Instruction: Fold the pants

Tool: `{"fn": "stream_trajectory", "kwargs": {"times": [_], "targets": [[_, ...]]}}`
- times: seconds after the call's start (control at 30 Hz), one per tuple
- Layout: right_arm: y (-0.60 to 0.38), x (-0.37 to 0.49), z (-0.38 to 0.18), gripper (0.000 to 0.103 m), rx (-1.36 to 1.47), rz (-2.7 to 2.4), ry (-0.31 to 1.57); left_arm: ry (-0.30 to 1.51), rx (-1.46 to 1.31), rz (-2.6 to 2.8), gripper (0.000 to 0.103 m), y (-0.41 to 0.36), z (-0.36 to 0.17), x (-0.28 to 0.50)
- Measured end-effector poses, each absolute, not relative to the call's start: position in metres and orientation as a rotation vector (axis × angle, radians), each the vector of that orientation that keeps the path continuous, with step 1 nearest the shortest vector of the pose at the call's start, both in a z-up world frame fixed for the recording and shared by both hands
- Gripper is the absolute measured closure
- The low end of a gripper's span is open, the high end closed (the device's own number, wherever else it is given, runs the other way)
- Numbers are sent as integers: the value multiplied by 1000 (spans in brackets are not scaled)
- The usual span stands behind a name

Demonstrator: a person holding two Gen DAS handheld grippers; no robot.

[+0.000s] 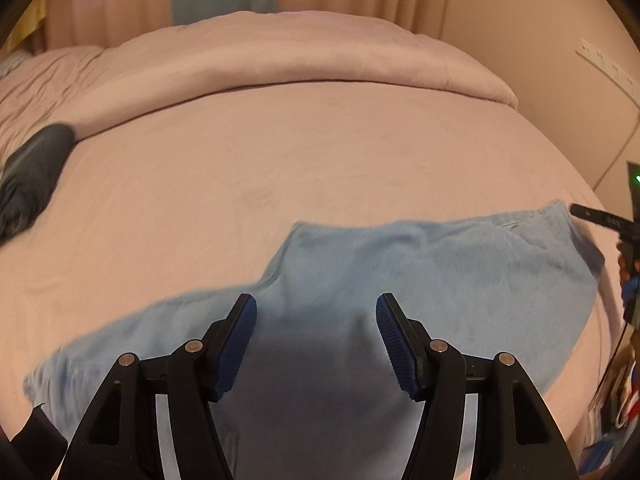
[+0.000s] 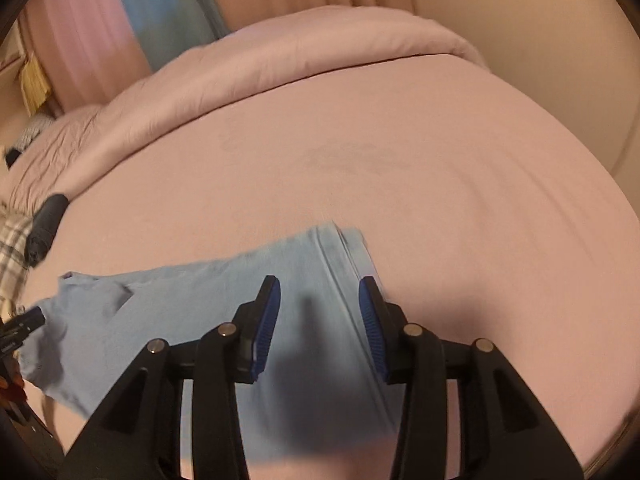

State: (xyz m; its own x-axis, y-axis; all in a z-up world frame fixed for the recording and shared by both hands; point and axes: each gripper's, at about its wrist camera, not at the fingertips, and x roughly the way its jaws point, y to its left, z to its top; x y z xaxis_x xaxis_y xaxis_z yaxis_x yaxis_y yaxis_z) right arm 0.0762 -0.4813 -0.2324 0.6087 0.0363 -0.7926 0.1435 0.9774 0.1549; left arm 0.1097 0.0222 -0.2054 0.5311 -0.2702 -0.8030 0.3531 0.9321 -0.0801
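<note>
Left tool [image 1: 316, 308] and right tool [image 2: 319, 290] both hung released, jaws spread, gripping nothing, above the light blue soft-fabric pants [image 1: 420, 280] lying flat on the pink-sheeted bed [image 1: 300, 152]. Judged between folds; next, each tool needs an edge to pinch. Motion blur hid seams; near hem cut off.

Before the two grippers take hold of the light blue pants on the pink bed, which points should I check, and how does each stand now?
1. Left gripper open: ok.
2. Right gripper open: ok.
3. Light blue fabric pants under both grippers: ok.
4. Pants lie flat: not ok, edges rumpled.
5. Dark bundled cloth away from pants: ok.
6. Pink bed sheet beyond pants free for folding: ok.
</note>
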Motion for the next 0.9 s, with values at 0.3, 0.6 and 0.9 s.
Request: {"fn": "stream_trajectory", "kwargs": {"times": [0.3,0.6,0.9], "targets": [[-485,102,-241,92,183,6,988,976,117,-400,41,-14,-220,146],[-489,89,-233,93,125,-108,955,980,179,-371,39,-24,-237,163],[-461,73,-213,74,-55,-255,920,902,90,-333,39,20,-199,150]]}}
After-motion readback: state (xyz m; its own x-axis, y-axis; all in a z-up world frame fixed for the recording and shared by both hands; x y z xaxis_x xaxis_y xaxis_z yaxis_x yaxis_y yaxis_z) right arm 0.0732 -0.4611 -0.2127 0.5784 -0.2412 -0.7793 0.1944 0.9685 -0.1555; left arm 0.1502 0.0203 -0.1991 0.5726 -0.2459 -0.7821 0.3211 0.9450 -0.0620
